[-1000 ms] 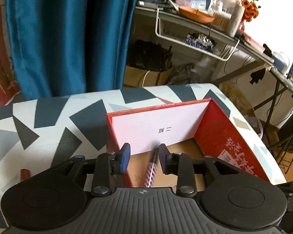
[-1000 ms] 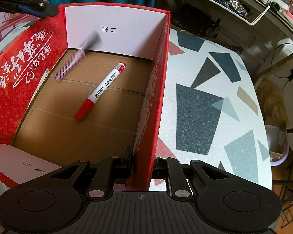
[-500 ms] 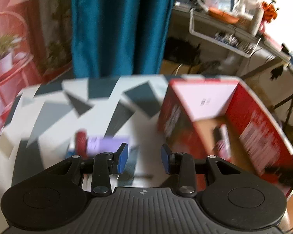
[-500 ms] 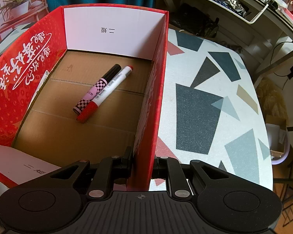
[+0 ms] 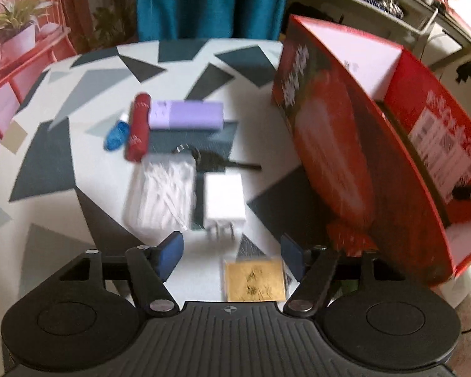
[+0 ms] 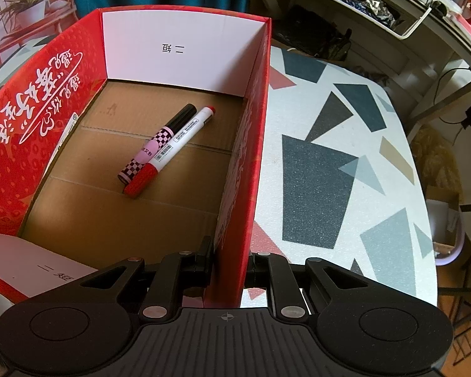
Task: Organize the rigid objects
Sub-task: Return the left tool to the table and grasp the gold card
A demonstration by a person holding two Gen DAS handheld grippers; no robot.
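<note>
Left tool [image 5: 232, 253], jaws opening w/ nothing between, now over table [image 5: 78, 157] clutter; white charger [image 5: 224, 201] likely next. Checkered pen [image 6: 158, 144] just dropped in red box [image 6: 185, 47] beside marker [image 6: 172, 150]. Right tool [image 6: 230, 265] stays clamped on box wall.

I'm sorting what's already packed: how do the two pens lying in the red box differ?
The checkered pink-and-black pen has a patterned barrel; the white-barrelled marker is plain with printed text and a barcode. The checkered pen's cap is black and points to the far wall; the white marker's large red cap points toward the camera. Both lie flat, side by side and touching, at the same slant on the brown floor of the red cardboard box.
</note>
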